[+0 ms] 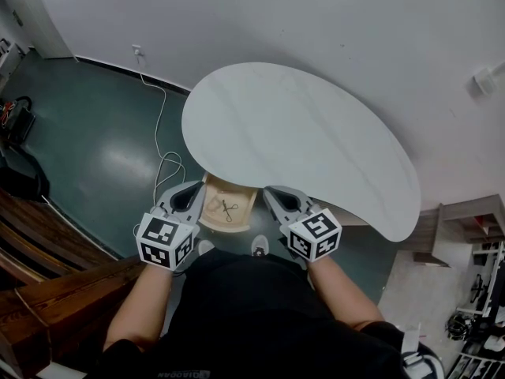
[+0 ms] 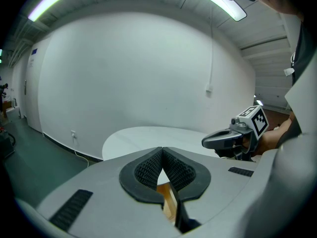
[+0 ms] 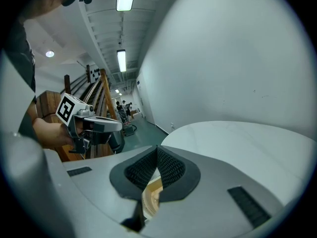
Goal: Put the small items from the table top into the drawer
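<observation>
The white table top (image 1: 300, 140) lies bare, with no small items on it. Under its near edge the wooden drawer (image 1: 207, 221) stands pulled out, and a pair of scissors (image 1: 229, 209) lies inside it. My left gripper (image 1: 189, 192) hovers over the drawer's left side, shut with nothing in it. My right gripper (image 1: 278, 196) hangs just right of the drawer, shut and empty too. In the left gripper view the pads (image 2: 148, 168) meet above a strip of wood, with the right gripper (image 2: 214, 142) alongside. The right gripper view shows its own pads (image 3: 168, 167) touching and the left gripper (image 3: 106, 125) nearby.
A white cable (image 1: 162, 133) runs from a wall socket (image 1: 139, 52) across the green floor. Dark wooden steps (image 1: 47, 251) sit at the left. Shelving and clutter (image 1: 481, 290) stand at the right. The person's shoes (image 1: 259, 247) are below the drawer.
</observation>
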